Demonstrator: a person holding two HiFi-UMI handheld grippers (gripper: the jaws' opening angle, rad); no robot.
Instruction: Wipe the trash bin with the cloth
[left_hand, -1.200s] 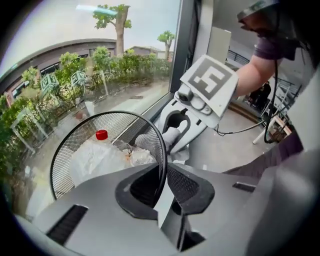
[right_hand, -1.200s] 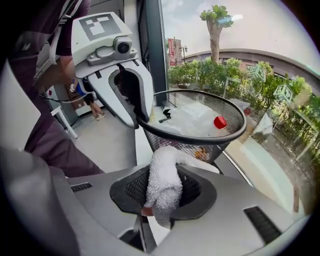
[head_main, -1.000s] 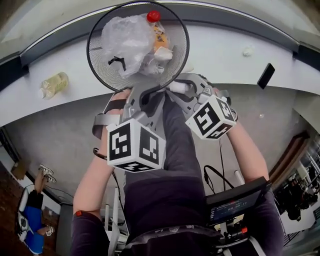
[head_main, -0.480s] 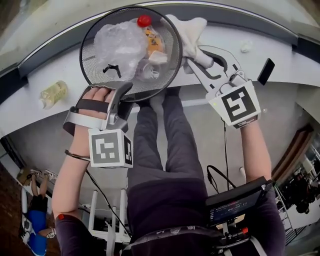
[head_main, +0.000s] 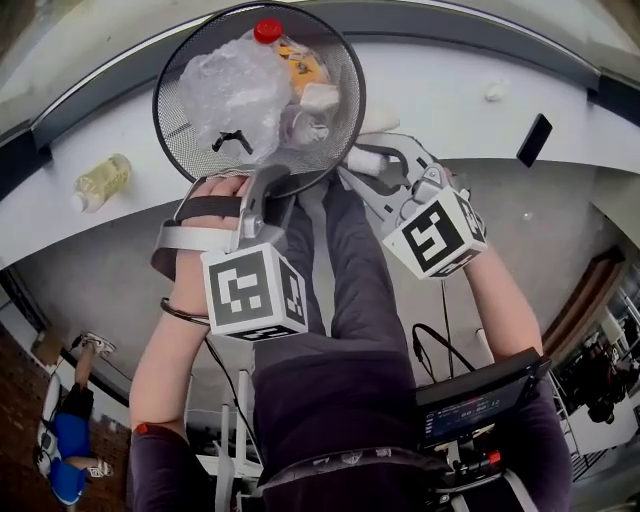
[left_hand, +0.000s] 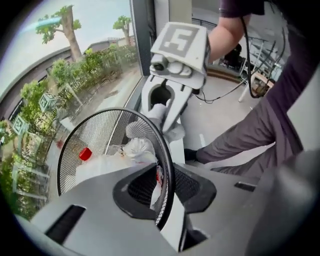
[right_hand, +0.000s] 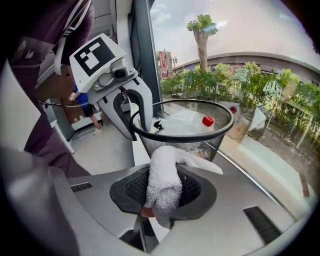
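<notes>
While left gripper (left_hand: 166, 192), jaws just closing, clamps black mesh bin (head_main: 178, 118) rim, right gripper (right_hand: 162, 196) pinches white cloth (right_hand: 164, 172).

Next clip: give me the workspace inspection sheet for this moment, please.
Surface: white window ledge.
Job's things: mesh trash bin holding clear plastic and a red cap; white cloth close to the bin's outer wall, contact unclear.
Clutter: bottle of yellowish liquid lying down; black phone-like slab; small white scrap.
Grippers: left gripper has just been closing and pinches the bin's rim; right gripper shut on the cloth.
Cables: black cable above the screen unit.
Surroundings: bystander on the floor; trees outside the window.
</notes>
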